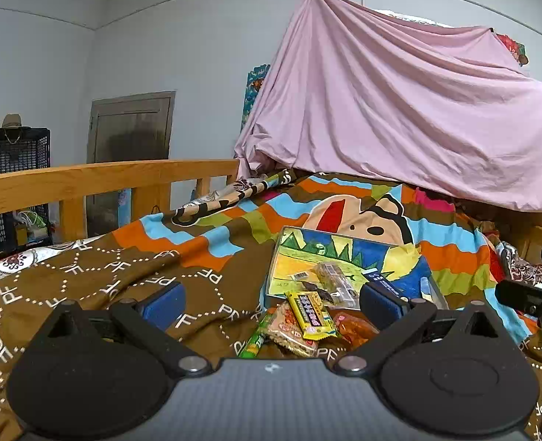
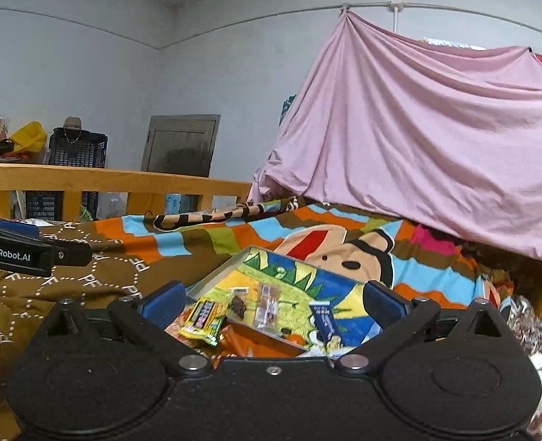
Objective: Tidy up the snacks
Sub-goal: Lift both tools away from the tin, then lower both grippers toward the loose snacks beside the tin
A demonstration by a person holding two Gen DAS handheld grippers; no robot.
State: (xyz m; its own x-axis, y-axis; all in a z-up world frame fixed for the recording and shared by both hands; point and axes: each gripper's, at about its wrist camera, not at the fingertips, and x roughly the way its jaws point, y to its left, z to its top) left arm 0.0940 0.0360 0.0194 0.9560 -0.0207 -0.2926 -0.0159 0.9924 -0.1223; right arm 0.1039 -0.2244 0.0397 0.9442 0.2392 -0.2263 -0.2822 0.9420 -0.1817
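Left wrist view: left hand-held gripper (image 1: 271,303), fingers spread wide, nothing between them, hovering over the bed.
Right wrist view: right hand-held gripper (image 2: 273,303), fingers likewise apart and empty.
Surface: bed with patterned blanket (image 1: 98,268) (soft, uneven footing).
Container: shallow illustrated box (image 2: 216,275), open, lying on the blanket.
Loose stock: yellow snack packet (image 1: 311,314), beige cracker packet (image 1: 291,332) and green stick packet (image 1: 254,341), heaped just before the box's near edge.
Boxed stock: clear-wrapped bar (image 2: 266,303), dark small packet (image 2: 238,305), blue packet (image 2: 324,318).
Handling, judged: light, crinkly film, slippery; contents brittle.
Hold, judged: pinch a sealed end or across the narrow width, gently.
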